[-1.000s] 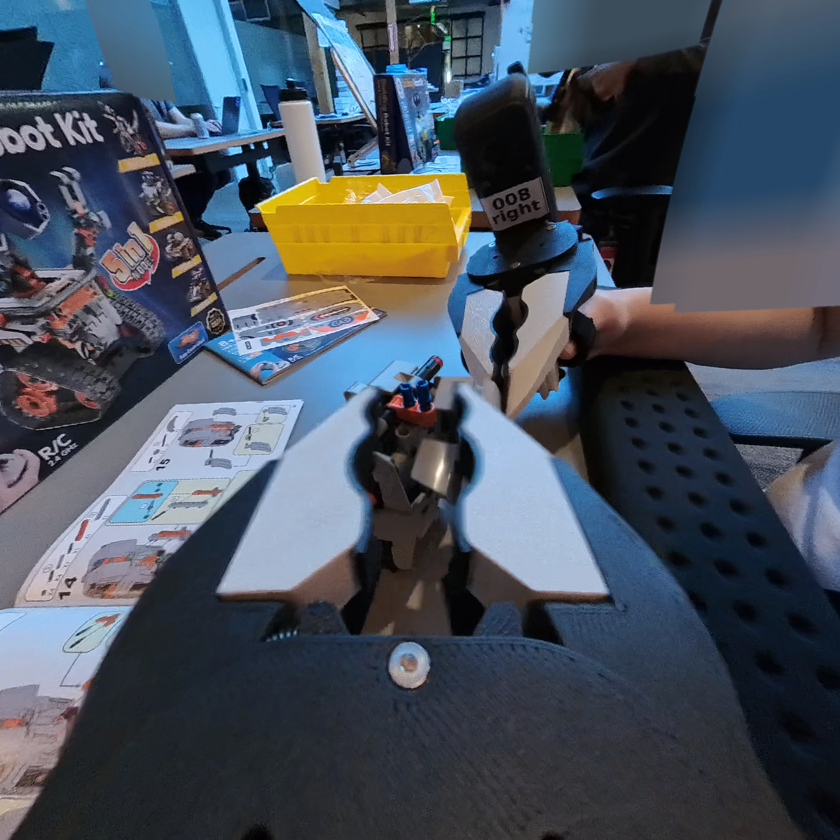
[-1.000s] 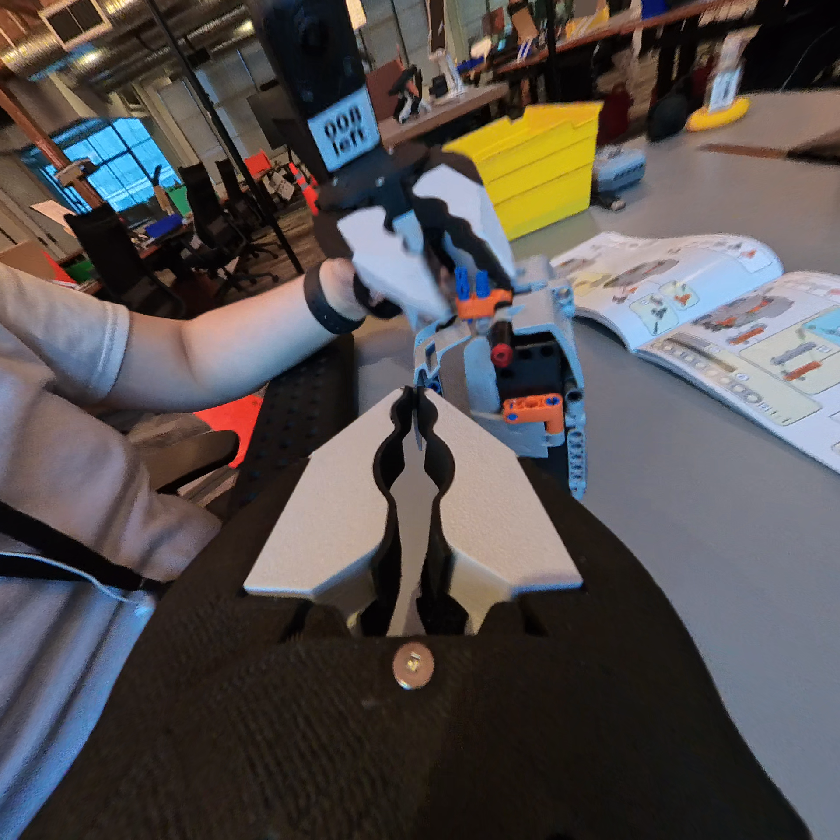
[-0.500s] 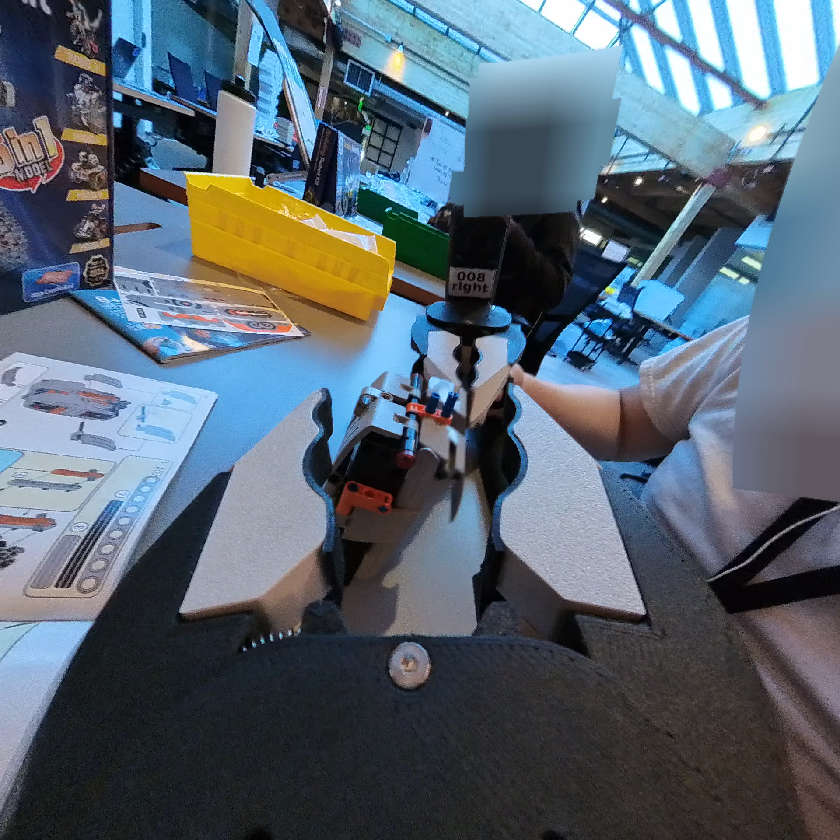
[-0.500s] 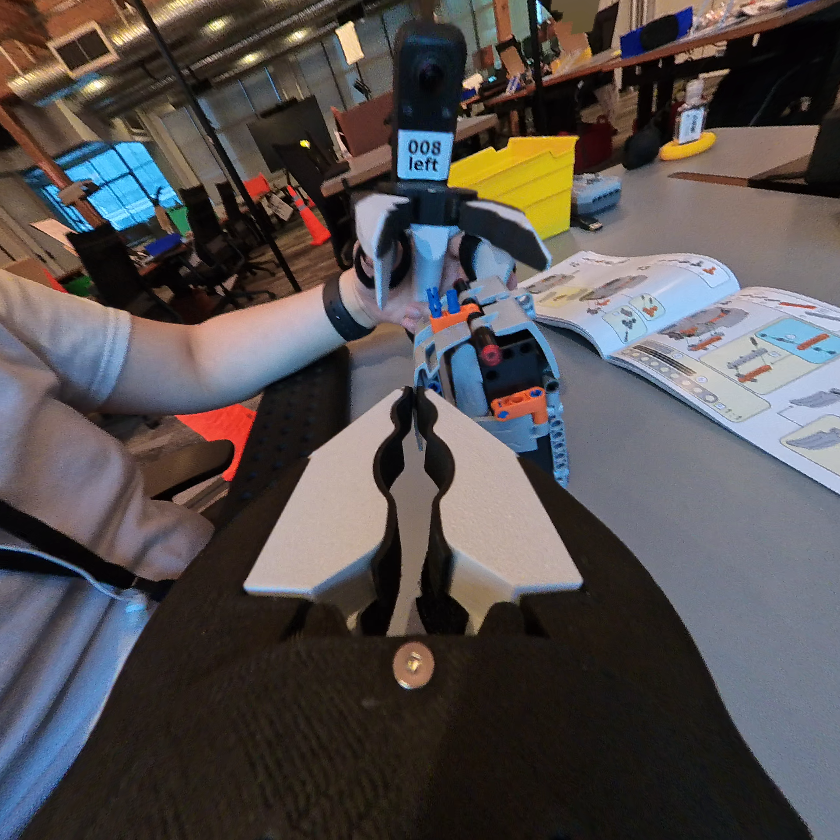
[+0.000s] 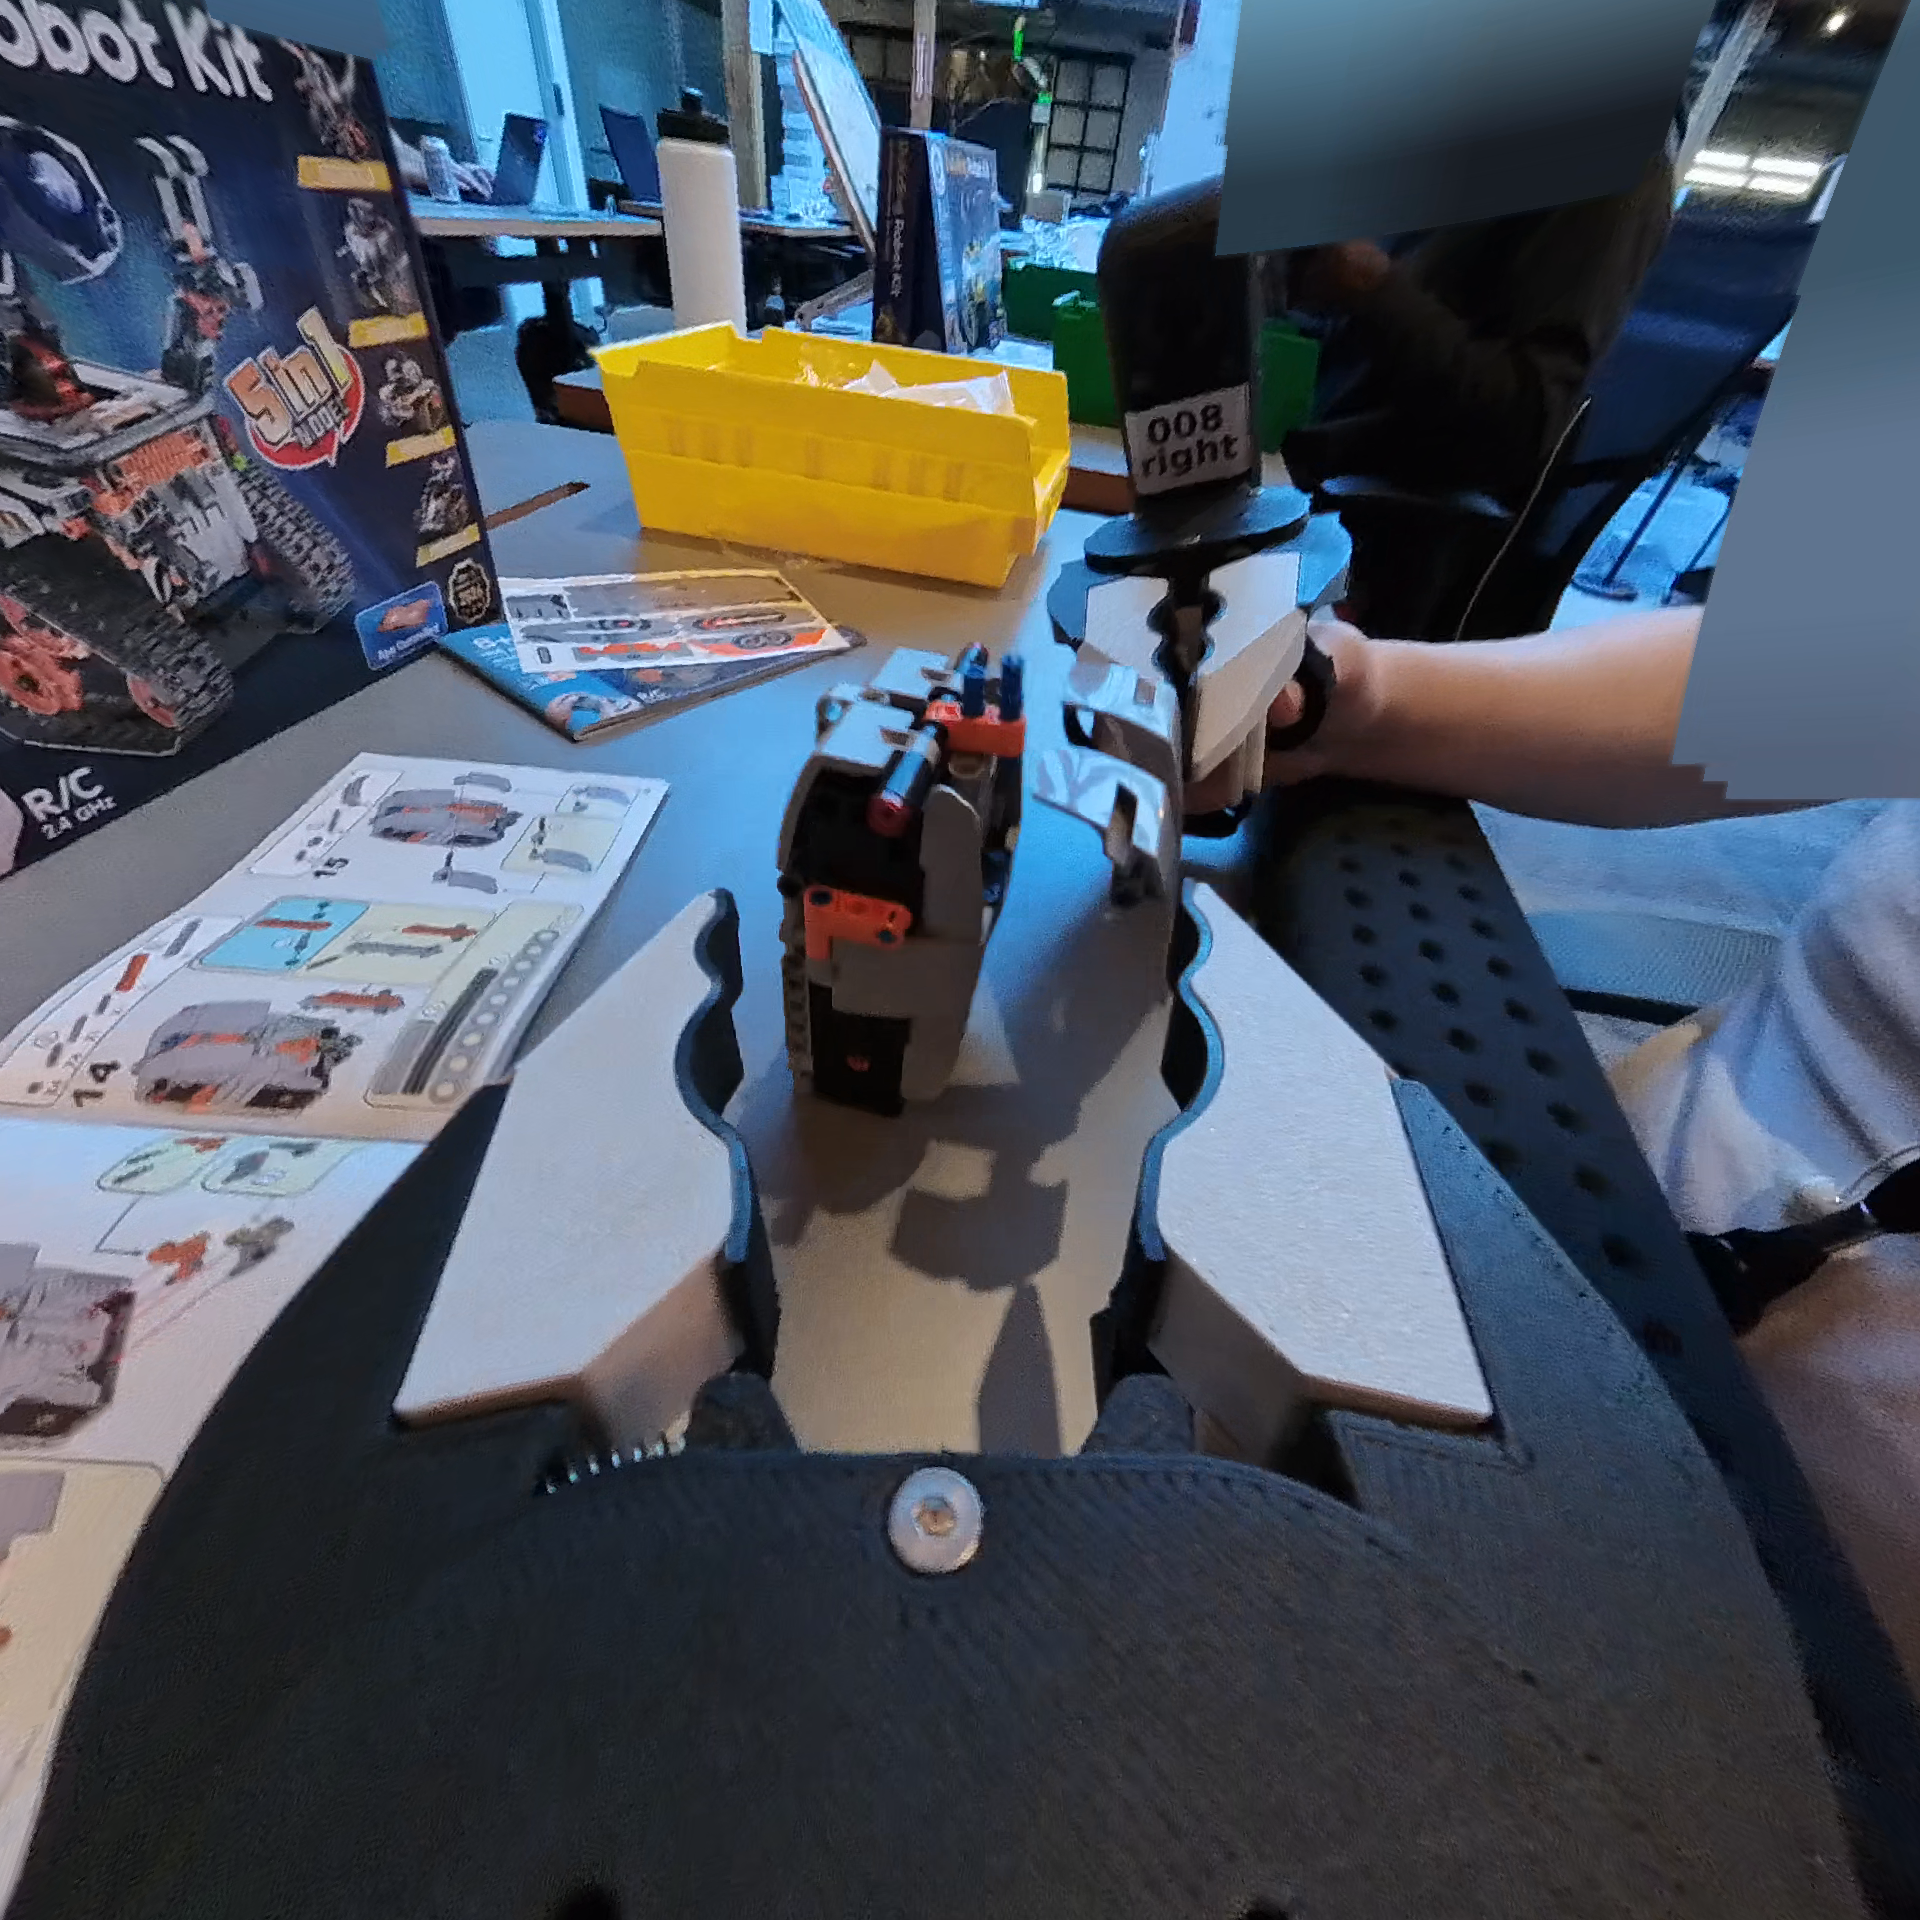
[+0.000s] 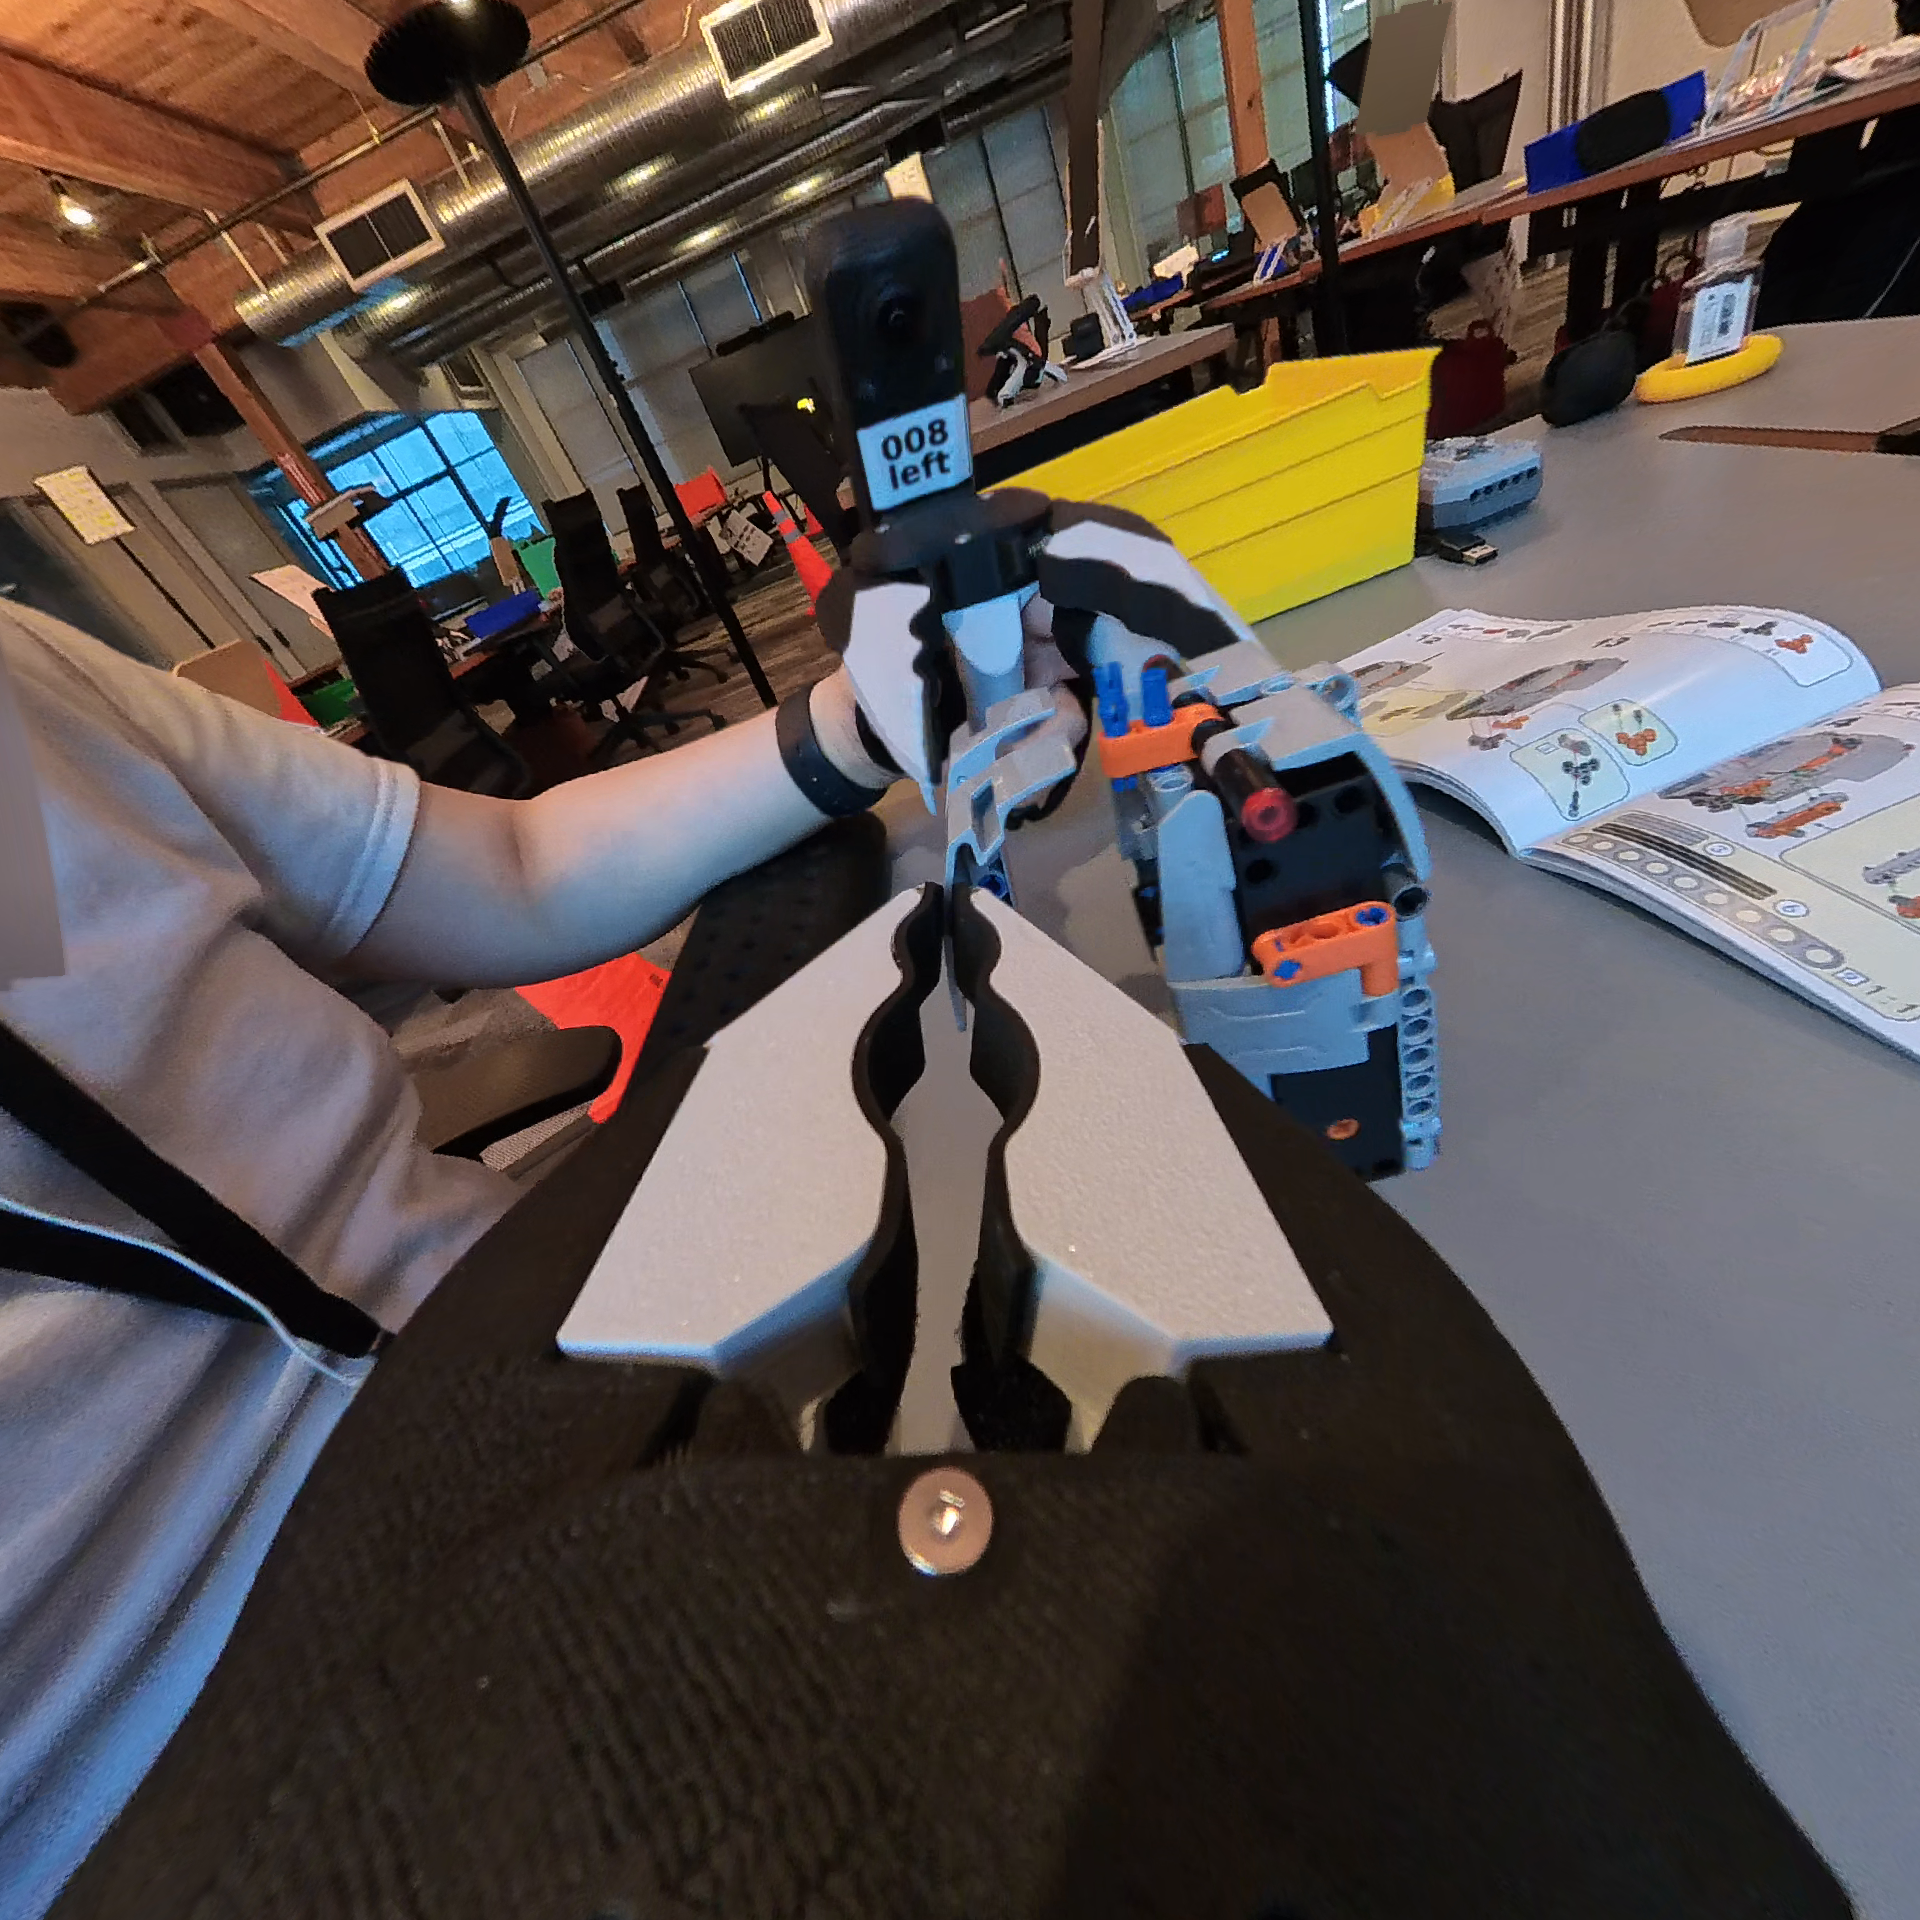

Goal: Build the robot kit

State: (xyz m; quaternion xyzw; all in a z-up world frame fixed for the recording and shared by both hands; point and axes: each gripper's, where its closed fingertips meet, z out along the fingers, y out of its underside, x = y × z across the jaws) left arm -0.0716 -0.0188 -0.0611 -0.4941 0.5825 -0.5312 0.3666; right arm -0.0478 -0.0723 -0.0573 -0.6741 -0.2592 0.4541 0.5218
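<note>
Writing stands on the dark kit box point(image 5: 208, 416), the open booklet point(image 5: 343, 935), and two white stickers point(image 5: 1184, 442) point(image 6: 914, 462).

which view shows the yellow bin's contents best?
Left wrist view: it looks down over the yellow bin's rim, showing clear plastic bags inside. Right wrist view shows only the bin's outer wall and rim; the inside is hidden.

The gray table point(image 5: 717, 769) holds a toy model point(image 5: 894, 914) near its edge, open booklets point(image 5: 322, 935), a yellow bin point(image 5: 831, 457) and a big box point(image 5: 187, 416).

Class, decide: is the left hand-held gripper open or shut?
Open: the left hand-held gripper has its fingers spread wide, bare table between them.
</note>
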